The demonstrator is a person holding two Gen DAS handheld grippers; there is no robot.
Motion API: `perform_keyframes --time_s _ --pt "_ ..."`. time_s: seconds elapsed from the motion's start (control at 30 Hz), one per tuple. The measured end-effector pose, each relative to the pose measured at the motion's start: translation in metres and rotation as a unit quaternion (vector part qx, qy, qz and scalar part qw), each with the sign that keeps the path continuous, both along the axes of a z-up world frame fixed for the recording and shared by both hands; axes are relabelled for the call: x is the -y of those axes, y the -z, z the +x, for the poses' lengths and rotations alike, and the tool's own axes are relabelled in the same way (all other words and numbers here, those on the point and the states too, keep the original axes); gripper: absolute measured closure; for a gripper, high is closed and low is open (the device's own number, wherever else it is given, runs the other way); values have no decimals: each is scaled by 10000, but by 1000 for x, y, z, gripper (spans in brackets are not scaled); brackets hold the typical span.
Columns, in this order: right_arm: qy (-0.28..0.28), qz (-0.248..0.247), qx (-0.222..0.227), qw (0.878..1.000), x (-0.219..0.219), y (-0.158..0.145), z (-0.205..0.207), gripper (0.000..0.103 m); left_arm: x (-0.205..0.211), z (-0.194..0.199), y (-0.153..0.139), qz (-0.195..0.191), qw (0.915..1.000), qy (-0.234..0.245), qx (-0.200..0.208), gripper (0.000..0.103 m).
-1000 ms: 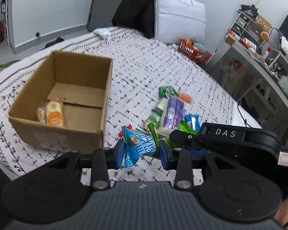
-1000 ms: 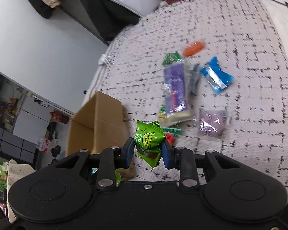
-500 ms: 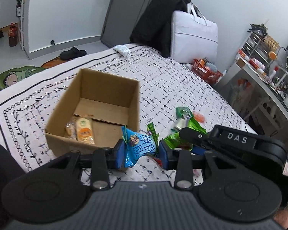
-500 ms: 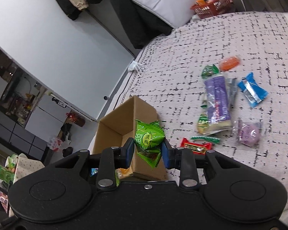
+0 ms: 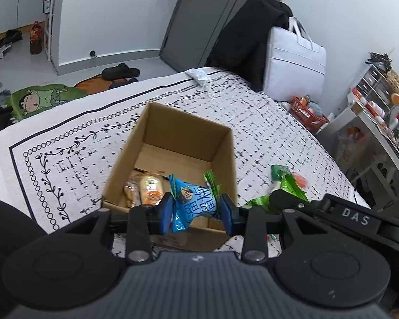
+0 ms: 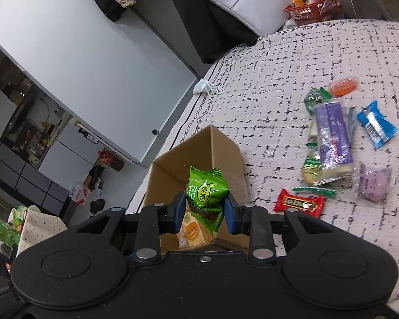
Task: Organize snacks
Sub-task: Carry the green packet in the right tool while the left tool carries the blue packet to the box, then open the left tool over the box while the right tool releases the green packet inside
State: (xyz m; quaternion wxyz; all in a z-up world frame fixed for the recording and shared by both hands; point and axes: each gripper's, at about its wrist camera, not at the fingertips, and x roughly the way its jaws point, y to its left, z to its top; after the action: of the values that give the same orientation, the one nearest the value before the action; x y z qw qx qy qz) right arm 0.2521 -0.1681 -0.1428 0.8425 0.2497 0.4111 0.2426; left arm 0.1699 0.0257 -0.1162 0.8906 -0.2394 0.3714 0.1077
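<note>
The blue snack packet is pinched across its puffed middle by the left gripper, hanging above the open cardboard box; the green plum-candy packet sits likewise squeezed in the right gripper over the same box. Both look light, crinkly and slippery, with air-filled film that yields under the pads, so a hold on the body rather than the crimped ends seems safest. Two orange-labelled packets already lie inside; more snacks remain scattered on the patterned bedspread.
</note>
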Motion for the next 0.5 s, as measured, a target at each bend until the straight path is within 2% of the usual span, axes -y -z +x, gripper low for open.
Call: perform_keyframes --time_s 0.23,0.5 --pt "-45 82 -185 9998 -27 8 5 73 -28 0 4 -201 9997 -133 -12 66" --pt "-98 -101 -221 9997 -50 14 9 72 -55 11 18 -465 9987 -149 -118 66"
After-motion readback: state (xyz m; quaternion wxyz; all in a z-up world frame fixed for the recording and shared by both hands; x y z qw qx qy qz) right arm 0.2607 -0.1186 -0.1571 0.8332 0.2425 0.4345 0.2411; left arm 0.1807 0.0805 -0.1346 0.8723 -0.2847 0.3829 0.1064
